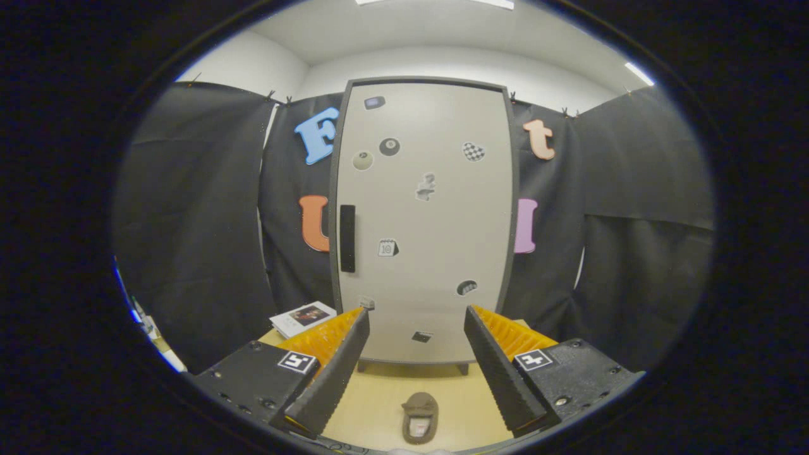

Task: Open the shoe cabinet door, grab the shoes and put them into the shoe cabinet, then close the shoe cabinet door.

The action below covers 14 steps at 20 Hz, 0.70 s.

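Shoe (420,417) lies between spread fingers (341,360); closed shoe cabinet door (425,221) stands beyond them.

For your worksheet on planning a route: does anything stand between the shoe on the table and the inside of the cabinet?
Yes. The cabinet door is shut, so it blocks the way in. The shoe lies on the table between the open tool's fingers, in front of the door.
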Each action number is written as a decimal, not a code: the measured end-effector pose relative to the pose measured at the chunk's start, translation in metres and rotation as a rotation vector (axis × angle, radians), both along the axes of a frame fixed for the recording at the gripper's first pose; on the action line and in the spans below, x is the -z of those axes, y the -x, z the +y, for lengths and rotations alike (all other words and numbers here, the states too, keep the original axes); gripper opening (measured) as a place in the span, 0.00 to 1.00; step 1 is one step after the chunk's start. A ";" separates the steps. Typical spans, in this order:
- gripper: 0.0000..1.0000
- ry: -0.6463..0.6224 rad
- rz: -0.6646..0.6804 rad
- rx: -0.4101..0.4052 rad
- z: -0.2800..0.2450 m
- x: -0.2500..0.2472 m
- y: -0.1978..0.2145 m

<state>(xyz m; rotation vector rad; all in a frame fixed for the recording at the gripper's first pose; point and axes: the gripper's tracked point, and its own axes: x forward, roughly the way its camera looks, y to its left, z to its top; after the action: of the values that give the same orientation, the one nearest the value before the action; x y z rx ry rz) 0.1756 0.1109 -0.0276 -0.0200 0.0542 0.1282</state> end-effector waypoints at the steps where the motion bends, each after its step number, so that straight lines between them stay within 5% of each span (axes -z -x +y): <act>1: 0.99 0.005 -0.011 -0.028 0.015 -0.005 -0.019; 7: 0.99 0.023 -0.039 -0.154 0.105 -0.032 -0.122; 14: 0.99 0.020 -0.016 -0.173 0.139 -0.031 -0.190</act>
<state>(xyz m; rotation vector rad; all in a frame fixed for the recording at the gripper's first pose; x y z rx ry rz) 0.3660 0.2501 0.0038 -0.0452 0.0378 0.3001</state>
